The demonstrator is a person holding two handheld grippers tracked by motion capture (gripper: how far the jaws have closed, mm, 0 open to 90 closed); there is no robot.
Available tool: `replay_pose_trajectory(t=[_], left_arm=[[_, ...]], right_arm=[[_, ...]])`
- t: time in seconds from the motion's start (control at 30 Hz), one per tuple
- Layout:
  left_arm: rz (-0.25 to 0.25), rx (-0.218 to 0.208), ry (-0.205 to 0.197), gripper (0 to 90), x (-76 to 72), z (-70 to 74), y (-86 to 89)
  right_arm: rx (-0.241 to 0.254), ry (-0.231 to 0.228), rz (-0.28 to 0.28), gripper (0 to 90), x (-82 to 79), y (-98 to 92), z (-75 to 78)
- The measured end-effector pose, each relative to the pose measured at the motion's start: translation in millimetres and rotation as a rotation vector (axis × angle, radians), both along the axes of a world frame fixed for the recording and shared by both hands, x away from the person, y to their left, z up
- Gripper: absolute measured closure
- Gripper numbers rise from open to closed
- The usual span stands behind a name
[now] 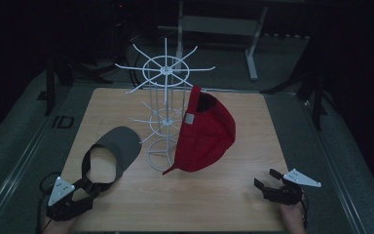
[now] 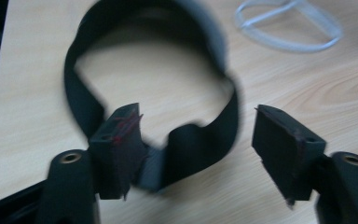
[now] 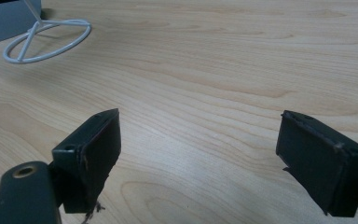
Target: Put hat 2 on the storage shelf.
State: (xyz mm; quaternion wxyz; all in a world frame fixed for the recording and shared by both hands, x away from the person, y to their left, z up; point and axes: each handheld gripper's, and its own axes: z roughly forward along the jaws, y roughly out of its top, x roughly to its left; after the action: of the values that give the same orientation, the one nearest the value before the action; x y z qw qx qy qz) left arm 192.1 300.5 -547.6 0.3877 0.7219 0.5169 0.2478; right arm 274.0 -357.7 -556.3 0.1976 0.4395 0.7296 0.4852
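Left gripper (image 1: 93, 187) is open around the visor (image 1: 118, 148) strap (image 2: 193, 144); center it, then pinch firmly. Right gripper (image 1: 269, 183) rests open, empty.

A dim lab or studio: a lone wooden table (image 1: 214, 204) on grey carpet, with dark equipment stands (image 1: 316, 92) around its edges.

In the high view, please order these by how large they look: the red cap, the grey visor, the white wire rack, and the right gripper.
1. white wire rack, tallest and widest
2. red cap, hanging on the rack
3. grey visor, counted with its strap
4. right gripper, the smallest, though it lies nearer the camera

The rack is thin wire, so the cap covers more solid area.
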Motion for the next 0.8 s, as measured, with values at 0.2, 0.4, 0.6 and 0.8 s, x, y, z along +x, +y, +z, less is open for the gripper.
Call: replay_pose_trajectory(t=[0.2, 0.4, 0.6, 0.8], left_arm=[[0.002, 0.007, 0.043, 24.0, 13.7, -9.1, 7.3], [-0.027, 0.025, 0.077, 22.6, 29.8, -19.2, 10.8], [-0.019, 0.048, 0.104, 24.7, 34.4, -21.6, 10.6], [-0.038, 0.071, 0.088, 51.9, 29.1, -22.4, 8.4]], right_arm=[[-0.002, -0.003, 0.000, 13.7, -1.7, 0.2, -0.1], [-0.001, -0.001, 0.002, 13.7, -1.3, 0.3, -0.2], [-0.003, 0.003, 0.003, 13.7, -1.2, 0.6, -0.2], [0.003, 0.005, 0.005, 13.7, -0.9, -0.2, -0.3]])
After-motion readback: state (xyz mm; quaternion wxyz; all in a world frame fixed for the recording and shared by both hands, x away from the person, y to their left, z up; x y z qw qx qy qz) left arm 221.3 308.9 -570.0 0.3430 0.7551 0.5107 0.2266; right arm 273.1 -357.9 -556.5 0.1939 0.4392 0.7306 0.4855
